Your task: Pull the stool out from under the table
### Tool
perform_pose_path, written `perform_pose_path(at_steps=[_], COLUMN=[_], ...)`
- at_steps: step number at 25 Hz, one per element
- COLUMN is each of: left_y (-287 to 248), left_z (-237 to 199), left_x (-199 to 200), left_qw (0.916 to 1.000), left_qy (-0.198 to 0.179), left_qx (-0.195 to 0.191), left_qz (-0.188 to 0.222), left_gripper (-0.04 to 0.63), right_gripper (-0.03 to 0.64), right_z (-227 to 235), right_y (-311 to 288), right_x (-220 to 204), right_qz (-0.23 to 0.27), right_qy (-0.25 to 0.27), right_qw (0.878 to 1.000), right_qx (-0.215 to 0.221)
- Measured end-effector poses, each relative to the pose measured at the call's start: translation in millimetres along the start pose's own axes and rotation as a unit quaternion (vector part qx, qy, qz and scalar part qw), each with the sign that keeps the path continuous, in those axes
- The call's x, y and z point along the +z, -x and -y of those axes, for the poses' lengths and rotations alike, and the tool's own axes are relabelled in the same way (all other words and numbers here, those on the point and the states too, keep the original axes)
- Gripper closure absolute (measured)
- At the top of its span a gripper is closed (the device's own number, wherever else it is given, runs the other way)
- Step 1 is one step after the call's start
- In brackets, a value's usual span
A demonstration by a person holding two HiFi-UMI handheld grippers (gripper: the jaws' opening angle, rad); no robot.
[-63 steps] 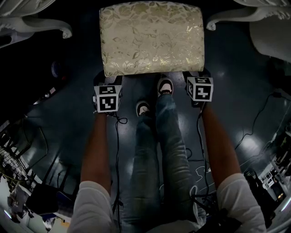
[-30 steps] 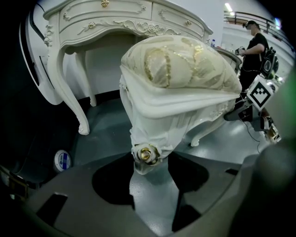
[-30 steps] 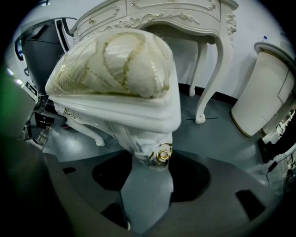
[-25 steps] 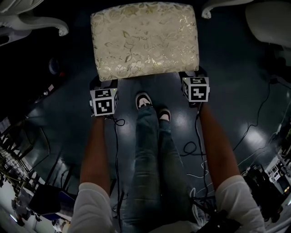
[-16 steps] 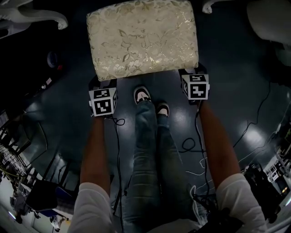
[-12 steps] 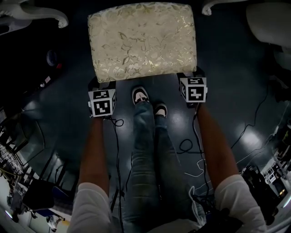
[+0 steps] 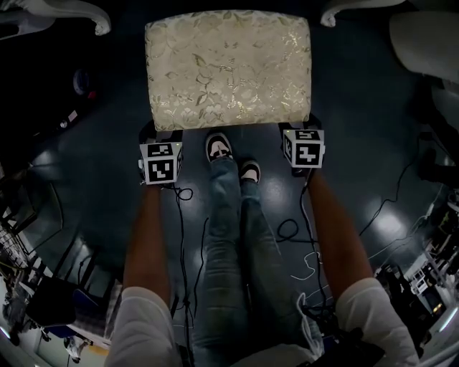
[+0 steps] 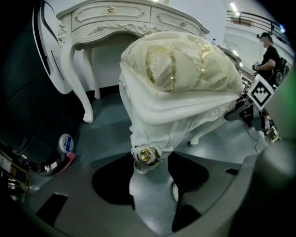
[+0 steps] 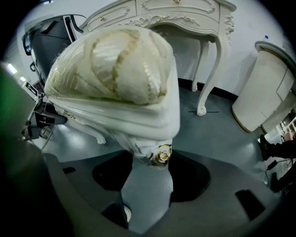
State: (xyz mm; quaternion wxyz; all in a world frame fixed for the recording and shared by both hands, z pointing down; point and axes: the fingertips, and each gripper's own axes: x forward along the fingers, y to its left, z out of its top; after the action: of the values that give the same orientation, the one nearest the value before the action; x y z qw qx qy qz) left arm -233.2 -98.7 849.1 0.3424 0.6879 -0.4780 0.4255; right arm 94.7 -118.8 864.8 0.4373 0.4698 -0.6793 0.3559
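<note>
Stool first, from the head view: the rectangular cream-and-gold brocade stool (image 7: pixel 228 68) is standing on the dark glossy floor (image 7: pixel 93 143) with its whole seat showing. The curled feet of the carved white table (image 7: pixel 72 8) are peeking in at the top corners, beyond the far edge of the seat. The left gripper (image 7: pixel 160 136) is sitting at the near left corner and the right gripper (image 7: pixel 301 130) at the near right. The person's black-and-white shoes (image 7: pixel 219 147) are crowding the near edge between them. Farther back the floor is lying open, though thin black cables (image 7: pixel 290 229) are looping across it. A rounded white furniture piece (image 7: pixel 430 43) is flanking the right side, well apart from the stool.

Left gripper view now: the jaws are standing wide and clamping the stool's white corner leg at its gold rosette (image 8: pixel 147 156). The table is standing behind, with bare floor between it and the stool. A small roll of tape (image 8: pixel 66 142) is lying low left, and a person in dark clothes (image 8: pixel 268 51) is standing far right.

Right gripper view: these jaws are also spread wide, pinching the other near corner leg at its rosette. One slender table leg (image 9: pixel 206 78) is standing apart from the stool, and a curved white panel (image 9: pixel 263 88) is closing off the right.
</note>
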Motion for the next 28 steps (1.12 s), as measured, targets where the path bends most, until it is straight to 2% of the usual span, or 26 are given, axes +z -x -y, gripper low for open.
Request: perform_pose_path(at_steps=[12,18,26,28], left_y=[-0.5,-1.0,0.3,2.5], left_z=[-3.7,-4.1,-2.9,-3.0], left_x=[-6.2,-4.6,-3.9,-3.2], left_qw=[0.9997,0.9999,0.9997,0.9994], left_qy=[-0.006,-0.008,-0.001,0.02], left_qx=[-0.007,-0.007,-0.013,-0.016], left_qz=[-0.024,-0.013,-0.02,-0.022], left_gripper=[0.35,0.35,0.348,0.348], right_gripper=[0.373,0.373,0.371,0.371], right_z=[-5.9,-4.8,-6.6,-6.8], right_y=[3.5,4.0,1.1,1.2], right_x=[-5.7,-4.0,-4.0,-4.7], right_qz=[-0.024,-0.026,-0.021,-0.02], right_qy=[-0.01,-0.008,-0.009,-0.019], right_qw=[1.0,1.0,1.0,1.0], right_qx=[0.004,0.006,0.012,0.015])
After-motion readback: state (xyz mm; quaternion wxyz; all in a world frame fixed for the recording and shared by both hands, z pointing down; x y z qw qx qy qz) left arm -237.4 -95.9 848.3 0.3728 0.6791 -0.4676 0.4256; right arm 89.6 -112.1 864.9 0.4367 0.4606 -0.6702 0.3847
